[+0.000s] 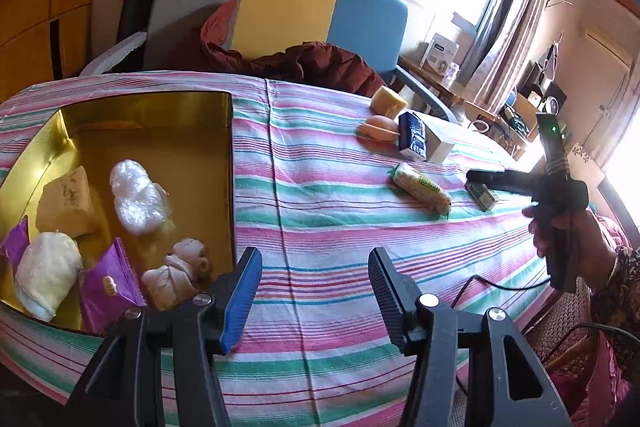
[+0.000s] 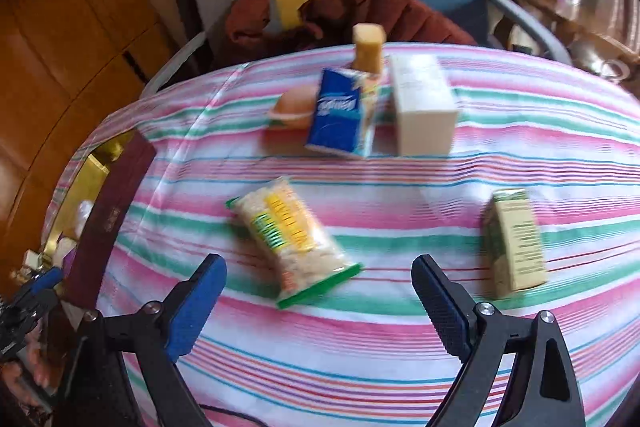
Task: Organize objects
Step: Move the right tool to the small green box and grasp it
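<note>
A gold tin point(image 1: 192, 103) at the left holds a yellow sponge block point(image 1: 66, 201), a white plastic bundle point(image 1: 136, 197), a cream cloth point(image 1: 46, 273) and purple packets point(image 1: 108, 285). My left gripper point(image 1: 314, 259) hangs open over the striped cloth just right of the tin, with nothing between its fingers. My right gripper point(image 2: 318, 271) is open above the near end of a green-edged snack packet point(image 2: 290, 243). Around it lie a green box point(image 2: 516, 239), a blue packet point(image 2: 344, 111), a white box point(image 2: 424, 107), a toy burger point(image 2: 294, 109) and a yellow sponge point(image 2: 368, 47).
The striped tablecloth point(image 1: 328, 203) covers the whole table. A sofa point(image 1: 288, 3) with a dark red garment point(image 1: 312, 63) stands behind it. A hand point(image 1: 568, 227) holds the right gripper point(image 1: 480, 179) at the table's right edge, a cable trailing below. The right wrist view is motion-blurred.
</note>
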Demonstrator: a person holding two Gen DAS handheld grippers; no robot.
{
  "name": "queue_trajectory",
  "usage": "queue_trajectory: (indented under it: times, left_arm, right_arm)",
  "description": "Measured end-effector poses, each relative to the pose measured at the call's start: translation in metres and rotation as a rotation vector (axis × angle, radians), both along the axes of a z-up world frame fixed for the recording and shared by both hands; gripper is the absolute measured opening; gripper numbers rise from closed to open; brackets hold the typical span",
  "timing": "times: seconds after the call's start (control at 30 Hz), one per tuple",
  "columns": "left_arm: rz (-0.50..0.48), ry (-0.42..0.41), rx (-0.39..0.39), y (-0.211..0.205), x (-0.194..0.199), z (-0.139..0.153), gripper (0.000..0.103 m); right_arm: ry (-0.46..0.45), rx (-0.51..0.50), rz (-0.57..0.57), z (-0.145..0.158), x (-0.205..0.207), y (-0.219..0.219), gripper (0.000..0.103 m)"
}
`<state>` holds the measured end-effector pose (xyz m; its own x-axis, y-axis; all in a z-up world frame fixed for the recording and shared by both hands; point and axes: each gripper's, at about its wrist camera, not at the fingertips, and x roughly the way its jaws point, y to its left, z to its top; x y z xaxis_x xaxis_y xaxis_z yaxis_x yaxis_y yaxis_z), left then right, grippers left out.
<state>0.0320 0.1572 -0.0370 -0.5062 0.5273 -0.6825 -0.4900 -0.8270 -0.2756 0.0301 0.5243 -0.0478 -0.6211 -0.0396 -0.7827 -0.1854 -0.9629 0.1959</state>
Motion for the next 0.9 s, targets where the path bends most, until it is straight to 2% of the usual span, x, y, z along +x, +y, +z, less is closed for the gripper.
queue_trajectory:
  times: [0.07, 0.13, 0.3, 0.37, 0.43, 0.5, 0.53, 0.57, 0.73, 0.9]
  left_arm:
    - [-0.005, -0.008, 0.0, 0.004, 0.002, 0.0, 0.056]
    - [-0.014, -0.019, -0.004, 0.008, 0.002, -0.001, 0.056]
    - [-0.048, -0.031, -0.015, 0.024, 0.005, -0.001, 0.056]
    - [-0.062, -0.035, -0.019, 0.031, 0.005, -0.001, 0.056]
    - [-0.075, -0.046, -0.022, 0.039, 0.004, -0.003, 0.056]
    - [-0.085, -0.055, -0.019, 0.046, 0.003, -0.004, 0.056]
    - [-0.09, -0.062, -0.019, 0.049, 0.002, -0.005, 0.056]
    - [-0.092, -0.07, -0.02, 0.053, 0.001, -0.006, 0.056]
    - [-0.102, -0.097, -0.027, 0.063, -0.002, -0.011, 0.056]
    - [-0.092, -0.11, -0.04, 0.068, -0.008, -0.013, 0.056]
  right_arm:
    - [0.013, 0.09, -0.134, 0.002, -0.004, 0.026, 0.094]
    - [-0.007, 0.125, -0.208, -0.001, -0.007, 0.05, 0.094]
    - [-0.108, 0.132, -0.237, -0.024, -0.018, 0.079, 0.091]
    - [-0.17, 0.134, -0.229, -0.034, -0.025, 0.082, 0.083]
    - [-0.214, 0.124, -0.221, -0.044, -0.027, 0.083, 0.065]
    - [-0.22, 0.137, -0.212, -0.046, -0.027, 0.08, 0.056]
    - [-0.213, 0.134, -0.198, -0.046, -0.027, 0.078, 0.038]
    - [-0.204, 0.127, -0.185, -0.045, -0.028, 0.075, 0.03]
    - [-0.182, 0.133, -0.056, -0.046, -0.036, 0.043, 0.03]
    - [-0.169, 0.098, 0.154, -0.047, -0.04, -0.015, 0.03]
